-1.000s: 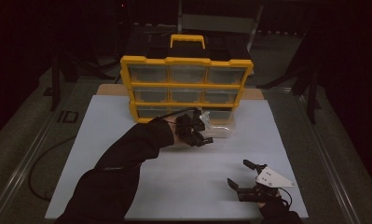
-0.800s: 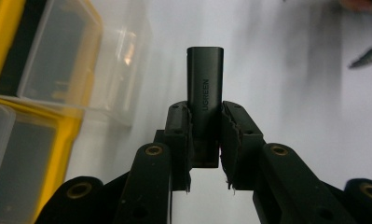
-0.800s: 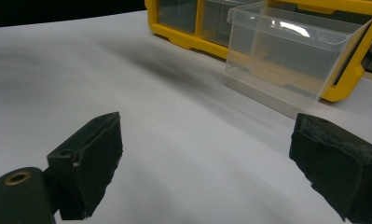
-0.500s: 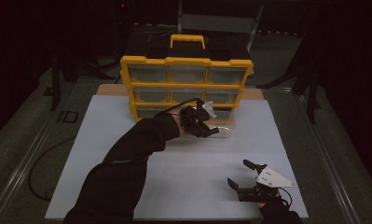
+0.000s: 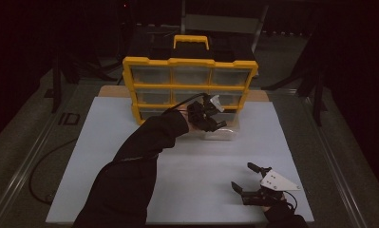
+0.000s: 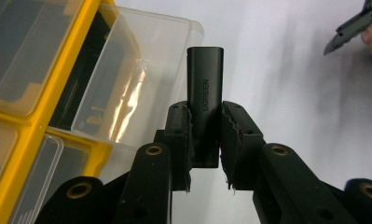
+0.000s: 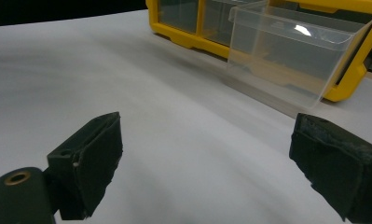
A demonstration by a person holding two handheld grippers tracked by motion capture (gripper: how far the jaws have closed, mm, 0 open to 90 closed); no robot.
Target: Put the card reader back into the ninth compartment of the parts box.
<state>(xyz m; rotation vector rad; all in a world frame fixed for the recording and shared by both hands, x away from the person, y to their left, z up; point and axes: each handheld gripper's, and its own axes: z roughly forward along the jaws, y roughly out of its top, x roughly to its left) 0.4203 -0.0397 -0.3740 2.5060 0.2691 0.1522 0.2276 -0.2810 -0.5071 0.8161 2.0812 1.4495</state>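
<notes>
Black adapter (image 6: 205, 105) clamped upright between the pads of the left gripper (image 5: 214, 119), carried above the pulled-out clear drawer (image 6: 141, 88) at the bottom row of the yellow organizer (image 5: 189, 88); pick-up looks done, with lowering, letting go and probably pushing the drawer shut left to do. Right gripper (image 5: 249, 183) resting near the front edge of the white table (image 5: 106, 142), jaws spread wide with nothing between them. Plenty of bare surface between the two, drawer walls and the yellow frame above being the tight edges.

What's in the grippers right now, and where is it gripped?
The left gripper pinches a small black adapter by its lower end, beside the pulled-out clear drawer. The right gripper is open and holds nothing.
</notes>
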